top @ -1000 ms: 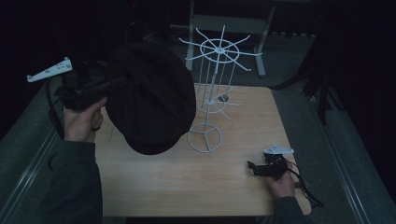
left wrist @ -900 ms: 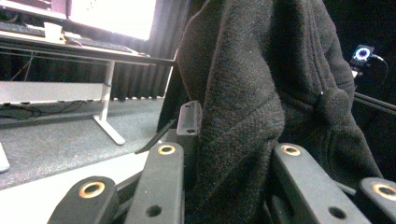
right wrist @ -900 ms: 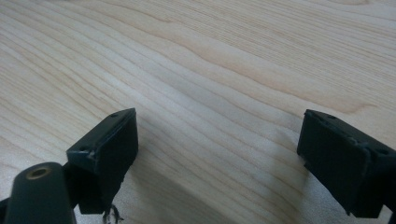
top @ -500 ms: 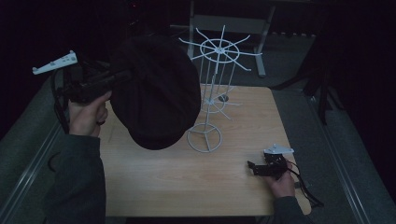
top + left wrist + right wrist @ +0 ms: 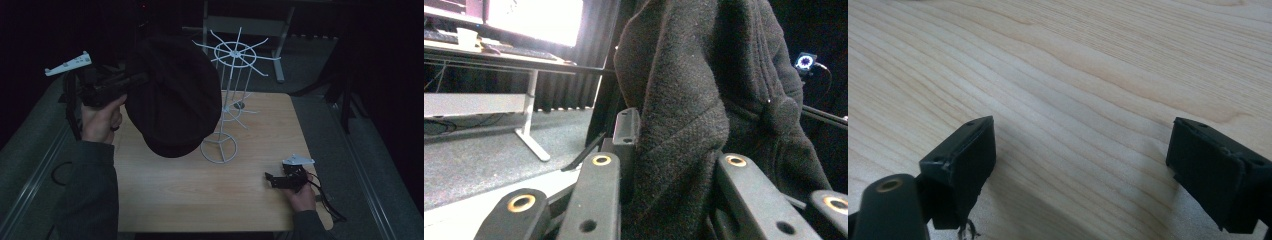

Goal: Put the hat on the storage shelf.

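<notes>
Black fleece, a soft cap (image 5: 172, 97), is hanging in the upper left of the frame, where I am holding it off the worktop (image 5: 165, 195) with the left gripper (image 5: 112, 85), its jaws pinching the fabric. In the left gripper view the cloth is bunching between the jaws. Just right of the cap, the white wire rack (image 5: 227, 100) is standing at the frame's centre, its spokes fanning out on top. At the lower right, the right gripper (image 5: 282, 179) is resting low over the wood, jaws spread and holding nothing. I am judging the risk as snagging: drooping fleece catching a spoke could tip the light rack, or slip from my pinch.
</notes>
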`<action>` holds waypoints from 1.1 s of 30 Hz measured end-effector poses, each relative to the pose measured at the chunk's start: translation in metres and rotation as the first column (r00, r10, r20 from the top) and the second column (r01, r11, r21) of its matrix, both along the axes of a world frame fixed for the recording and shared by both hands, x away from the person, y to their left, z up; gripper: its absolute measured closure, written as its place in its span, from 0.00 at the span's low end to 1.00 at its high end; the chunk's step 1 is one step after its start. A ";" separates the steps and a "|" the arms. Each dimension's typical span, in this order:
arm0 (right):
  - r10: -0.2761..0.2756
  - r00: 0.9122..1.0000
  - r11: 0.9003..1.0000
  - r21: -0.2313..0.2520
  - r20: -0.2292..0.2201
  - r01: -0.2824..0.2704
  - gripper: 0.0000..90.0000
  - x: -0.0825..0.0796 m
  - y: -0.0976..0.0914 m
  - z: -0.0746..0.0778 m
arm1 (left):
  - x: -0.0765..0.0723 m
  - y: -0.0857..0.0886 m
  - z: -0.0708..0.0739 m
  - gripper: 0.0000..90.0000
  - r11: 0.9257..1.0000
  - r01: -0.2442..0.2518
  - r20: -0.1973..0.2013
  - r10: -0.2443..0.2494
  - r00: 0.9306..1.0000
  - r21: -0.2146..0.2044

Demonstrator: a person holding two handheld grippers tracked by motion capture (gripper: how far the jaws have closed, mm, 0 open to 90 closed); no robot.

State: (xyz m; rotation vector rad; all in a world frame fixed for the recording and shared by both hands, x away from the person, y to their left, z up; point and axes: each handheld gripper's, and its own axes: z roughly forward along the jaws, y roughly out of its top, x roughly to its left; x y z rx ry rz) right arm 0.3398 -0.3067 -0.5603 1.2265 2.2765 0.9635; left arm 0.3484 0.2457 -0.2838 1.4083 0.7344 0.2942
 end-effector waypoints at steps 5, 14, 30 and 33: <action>0.000 1.000 1.000 0.000 0.000 0.000 0.14 0.000 0.000 0.000 | 0.003 -0.002 0.000 0.82 1.000 0.002 -0.003 -0.002 1.000 -0.013; 0.000 1.000 1.000 0.000 0.000 0.000 0.14 0.000 0.000 0.000 | 0.006 0.002 0.002 0.82 0.998 0.013 0.005 -0.013 1.000 -0.068; 0.000 1.000 1.000 0.000 -0.001 0.000 0.14 0.000 0.000 0.000 | 0.037 -0.024 -0.024 0.81 0.998 0.052 -0.110 -0.057 0.992 -0.044; -0.001 1.000 1.000 0.000 -0.001 0.001 0.14 0.000 0.000 0.000 | 0.038 -0.025 -0.025 0.81 0.998 0.043 -0.113 -0.048 0.992 -0.046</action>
